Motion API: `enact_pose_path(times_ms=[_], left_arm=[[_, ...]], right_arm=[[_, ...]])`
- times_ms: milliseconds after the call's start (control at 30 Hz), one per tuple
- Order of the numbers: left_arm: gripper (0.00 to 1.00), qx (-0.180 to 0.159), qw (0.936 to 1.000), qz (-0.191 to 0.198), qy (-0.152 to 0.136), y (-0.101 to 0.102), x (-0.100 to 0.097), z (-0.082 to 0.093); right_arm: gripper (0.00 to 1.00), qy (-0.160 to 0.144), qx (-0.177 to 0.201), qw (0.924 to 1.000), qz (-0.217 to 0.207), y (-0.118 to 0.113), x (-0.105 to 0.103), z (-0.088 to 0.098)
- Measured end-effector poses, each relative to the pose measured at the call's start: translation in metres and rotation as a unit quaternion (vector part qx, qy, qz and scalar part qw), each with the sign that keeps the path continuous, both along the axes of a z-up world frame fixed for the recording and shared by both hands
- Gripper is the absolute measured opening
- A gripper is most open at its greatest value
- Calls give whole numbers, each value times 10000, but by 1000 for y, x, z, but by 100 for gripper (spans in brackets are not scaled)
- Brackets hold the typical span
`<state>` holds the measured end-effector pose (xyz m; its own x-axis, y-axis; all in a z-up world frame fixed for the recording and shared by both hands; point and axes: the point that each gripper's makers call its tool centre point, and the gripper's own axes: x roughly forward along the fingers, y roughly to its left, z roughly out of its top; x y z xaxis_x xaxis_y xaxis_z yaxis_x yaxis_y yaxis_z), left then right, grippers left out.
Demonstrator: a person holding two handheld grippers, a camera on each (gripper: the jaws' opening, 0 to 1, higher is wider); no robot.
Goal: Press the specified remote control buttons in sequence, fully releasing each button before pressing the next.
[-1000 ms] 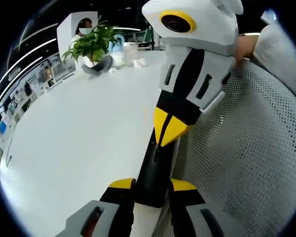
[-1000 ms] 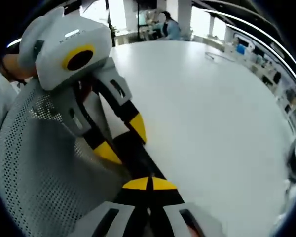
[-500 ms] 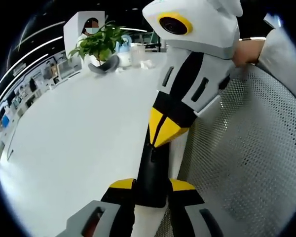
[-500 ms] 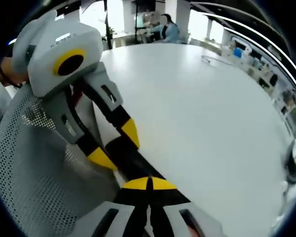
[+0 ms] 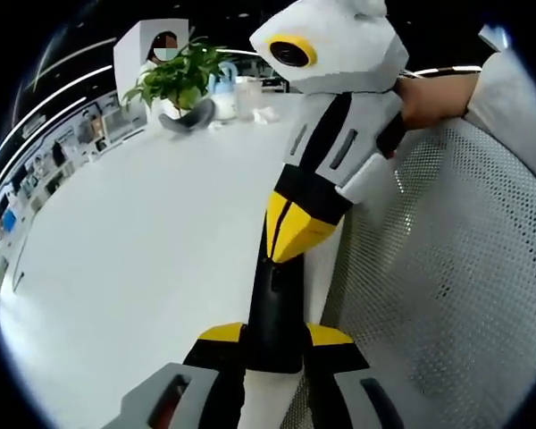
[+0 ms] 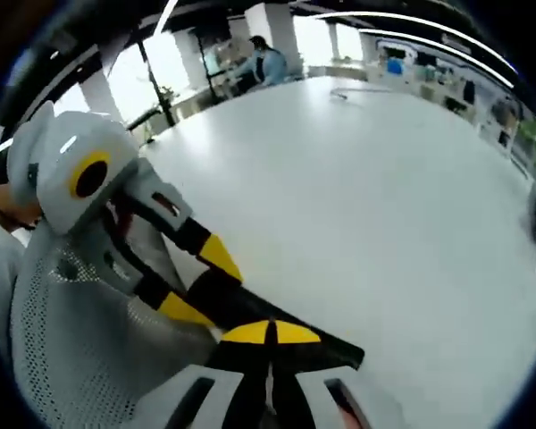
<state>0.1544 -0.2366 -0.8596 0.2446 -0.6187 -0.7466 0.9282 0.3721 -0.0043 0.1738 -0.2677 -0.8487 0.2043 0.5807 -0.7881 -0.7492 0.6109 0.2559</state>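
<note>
remote control (image 5: 272, 313) lies lengthwise between left tool (image 5: 277, 338)'s closed-in jaws (near surface (image 5: 134, 259) edge), pointing at right tool (image 5: 290, 234), whose jaws meet, holding nothing.

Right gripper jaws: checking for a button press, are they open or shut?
Shut: the right gripper's yellow tips meet with no gap, resting on the black remote control.

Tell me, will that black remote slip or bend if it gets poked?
Probably stiff: the black remote stays straight though clamped only at one end by the left hand-held gripper. Its smooth body might slide. The right hand-held gripper presses with shut tips.
</note>
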Motion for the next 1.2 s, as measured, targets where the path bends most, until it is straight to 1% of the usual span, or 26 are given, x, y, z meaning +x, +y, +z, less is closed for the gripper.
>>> enact_pose_path(times_ms=[33,67,167,233,267,300,333,367,400,433,467,533,567,633,700,833,867,933,967,1033,1067,1100,1133,1167,1200], left_arm=[[24,-2,10000,-4,-3,0,0,0],[24,-5,10000,-7,-1,0,0,0],[24,-5,10000,-12,2,0,0,0],[24,-16,10000,-5,2,0,0,0],[24,-22,10000,-7,-1,0,0,0],[24,-24,10000,-10,-3,0,0,0],[24,-24,10000,-15,-6,0,0,0],[24,-24,10000,-19,-9,0,0,0],[24,-24,10000,-16,-8,0,0,0],[24,-26,10000,-16,-8,0,0,0],[24,-30,10000,-19,-11,0,0,0],[24,-46,10000,-27,-16,0,0,0],[24,-49,10000,-28,-16,0,0,0],[24,-48,10000,-28,-17,0,0,0],[24,-55,10000,-31,-18,0,0,0],[24,-61,10000,-29,-14,0,0,0],[24,-63,10000,-31,-15,0,0,0],[24,-68,10000,-34,-15,0,0,0],[24,-71,10000,-38,-18,0,0,0],[24,-75,10000,-41,-21,0,0,0],[24,-76,10000,-41,-21,0,0,0],[24,-78,10000,-40,-20,0,0,0],[24,-82,10000,-43,-14,-1,-1,0],[24,-81,10000,-41,-17,-1,0,0],[24,-84,10000,-40,-18,-1,0,0]], right_arm=[[0,-67,4,10000,54,-1,1,0],[0,-55,16,10000,32,-1,0,0],[0,69,-21,10000,-26,-2,-2,0],[0,289,-8,9996,-42,-3,-6,1],[0,525,14,9985,-124,-3,-10,1],[0,663,23,9976,-203,-4,-11,1],[0,878,39,9957,-285,-5,-14,0],[0,901,49,9953,-354,-5,-14,0],[0,953,90,9947,-363,-5,-13,1],[0,1027,56,9941,-343,-6,-16,0],[0,1024,69,9941,-352,-6,-15,0],[0,1136,10,9932,-270,-5,-22,-1],[0,1183,-93,9928,-165,-4,-26,-4],[0,1120,-155,9936,-21,-1,-28,-4],[0,1015,-164,9947,19,-1,-26,-3],[0,926,-42,9955,-209,-5,-16,1],[0,866,33,9959,-257,-5,-13,4],[0,847,199,9956,-343,-2,-9,7],[0,853,219,9955,-347,-2,-9,7],[0,908,190,9952,-302,0,-12,5],[0,921,31,9955,-224,-2,-16,0],[0,858,-110,9962,-144,-4,-16,-3],[0,681,-72,9977,3,0,-16,-1],[0,651,-149,9978,36,-2,-17,-1],[0,655,-126,9978,-11,-2,-18,-2]])
